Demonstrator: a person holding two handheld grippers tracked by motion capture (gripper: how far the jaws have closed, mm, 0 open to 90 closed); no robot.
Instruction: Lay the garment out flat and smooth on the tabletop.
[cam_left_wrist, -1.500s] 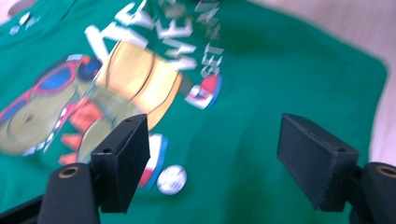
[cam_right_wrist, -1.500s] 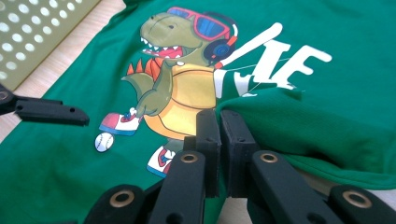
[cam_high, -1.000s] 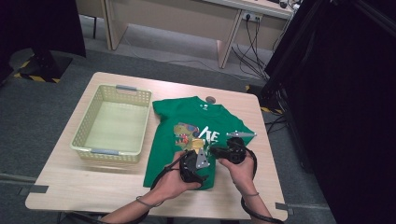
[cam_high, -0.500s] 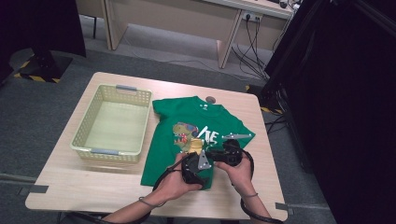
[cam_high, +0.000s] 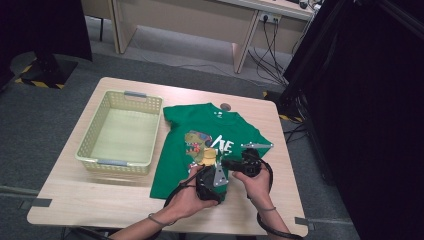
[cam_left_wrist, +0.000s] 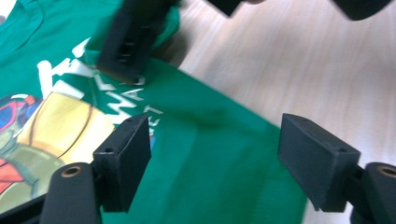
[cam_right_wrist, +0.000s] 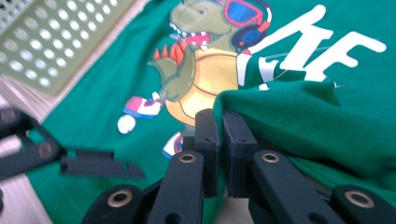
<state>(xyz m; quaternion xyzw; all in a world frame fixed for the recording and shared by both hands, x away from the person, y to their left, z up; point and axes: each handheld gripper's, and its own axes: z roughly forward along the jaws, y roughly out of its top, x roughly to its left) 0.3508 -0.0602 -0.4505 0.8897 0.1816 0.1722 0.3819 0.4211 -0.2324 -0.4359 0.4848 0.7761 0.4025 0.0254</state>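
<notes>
Green shirt (cam_high: 200, 135) lies flat on the worktop (cam_high: 90, 200), front up w/ dino print (cam_high: 196, 146) and white letters, collar toward the far edge. It sits right of centre, just beside the basket (cam_high: 120, 131), which is pale yellow-green w/ grey handles; whether the two touch I can't tell.

Both hands work at the shirt's lower right part, near the person's edge. Left gripper (cam_left_wrist: 212, 149): jaws wide open, have just opened a bit further, nothing between them, pads not pressing on anything. Left gripper view looks down past them on green cloth near the hem, bare wood beyond, print at left; the other gripper's jaws are blurred at top left, over the white letters.

Right gripper (cam_right_wrist: 219, 140): jaws closed tight on a fold of the shirt's cloth. Over the last sec they opened briefly and closed again. In the right gripper view a raised ridge of green fabric bunches up from the pads to the right, lifted off the flat part; dino print and letters lie behind it, basket wall at top left, one left jaw low at left over the cloth.

High view: left hand (cam_high: 192, 192) and right hand (cam_high: 255, 182) close together, grippers near each other over the hem area. Small dark round spot (cam_high: 225, 106) on the worktop just past the collar; can't tell what it is.
</notes>
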